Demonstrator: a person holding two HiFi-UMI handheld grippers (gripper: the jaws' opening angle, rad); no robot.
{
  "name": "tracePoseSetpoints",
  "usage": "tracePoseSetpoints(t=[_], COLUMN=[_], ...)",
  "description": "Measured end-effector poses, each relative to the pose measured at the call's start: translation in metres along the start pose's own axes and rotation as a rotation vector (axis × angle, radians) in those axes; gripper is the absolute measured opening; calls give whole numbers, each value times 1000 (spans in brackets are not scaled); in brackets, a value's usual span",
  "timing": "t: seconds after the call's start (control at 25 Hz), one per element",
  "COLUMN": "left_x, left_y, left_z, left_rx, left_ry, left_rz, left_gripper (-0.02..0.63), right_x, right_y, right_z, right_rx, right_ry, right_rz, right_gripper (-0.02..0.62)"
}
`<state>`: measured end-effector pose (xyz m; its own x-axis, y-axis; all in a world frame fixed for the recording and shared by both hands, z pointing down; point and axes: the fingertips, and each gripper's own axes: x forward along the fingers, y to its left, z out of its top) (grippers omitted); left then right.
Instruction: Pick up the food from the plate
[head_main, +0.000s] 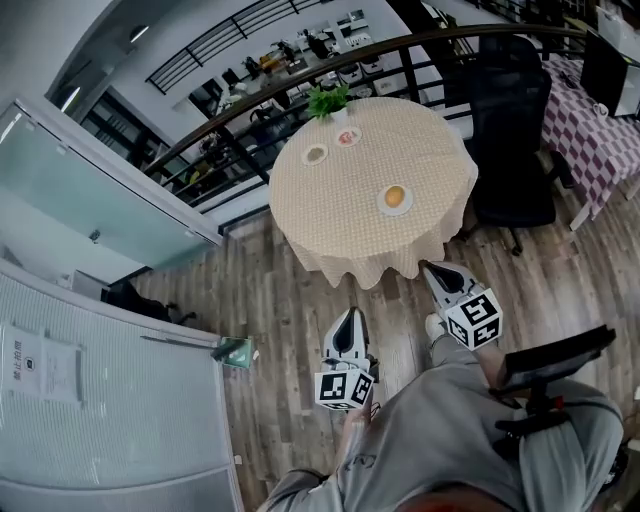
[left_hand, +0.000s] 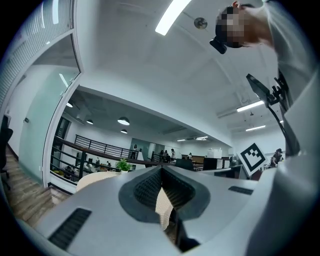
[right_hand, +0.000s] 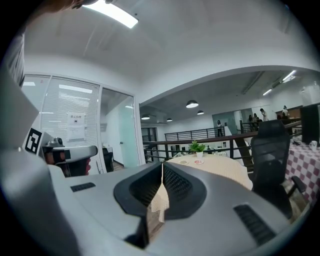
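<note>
Grey clothing (head_main: 440, 440) is worn. The left hand-held gripper (head_main: 350, 314) and the right hand-held gripper (head_main: 429, 267) are shelled in pale grey, lined with black ribbed pads (right_hand: 176, 184) and capped by black-and-white marker cubes (head_main: 473, 318).

Open-plan office interior. A dark metal railing (head_main: 300, 85) curves along a wood-plank floor (head_main: 290, 290), and beyond it stand rows of desks with monitors (head_main: 300, 45) (a few people (left_hand: 172, 152) stand there, small and distant). Frosted glass partitions (head_main: 90, 180) enclose a side room. A black office chair (head_main: 510, 130) stands beside a round cloth-covered table (head_main: 370, 200). Strip lights (left_hand: 170, 17) run overhead.
</note>
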<state>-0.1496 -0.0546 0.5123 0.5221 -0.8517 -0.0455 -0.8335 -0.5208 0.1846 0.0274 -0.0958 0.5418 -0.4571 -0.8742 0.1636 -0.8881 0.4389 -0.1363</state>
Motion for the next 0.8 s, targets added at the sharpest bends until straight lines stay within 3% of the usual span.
tracePoseSetpoints(t=[0.28,0.56,0.8], left_x=[94,183,232], left_y=[24,29,43], left_z=[17,3,8], left_rx=[-14,-81,-66], left_ry=[9,62,50], left_rz=[49,24,47], left_gripper=[11,11,11], right_x=[71,120,154], right_y=[-59,-127,-164], right_z=[39,41,45], right_rx=[-9,42,40], right_ry=[-14,2,12], right_rz=[47,51,45], right_gripper=[20,20,20])
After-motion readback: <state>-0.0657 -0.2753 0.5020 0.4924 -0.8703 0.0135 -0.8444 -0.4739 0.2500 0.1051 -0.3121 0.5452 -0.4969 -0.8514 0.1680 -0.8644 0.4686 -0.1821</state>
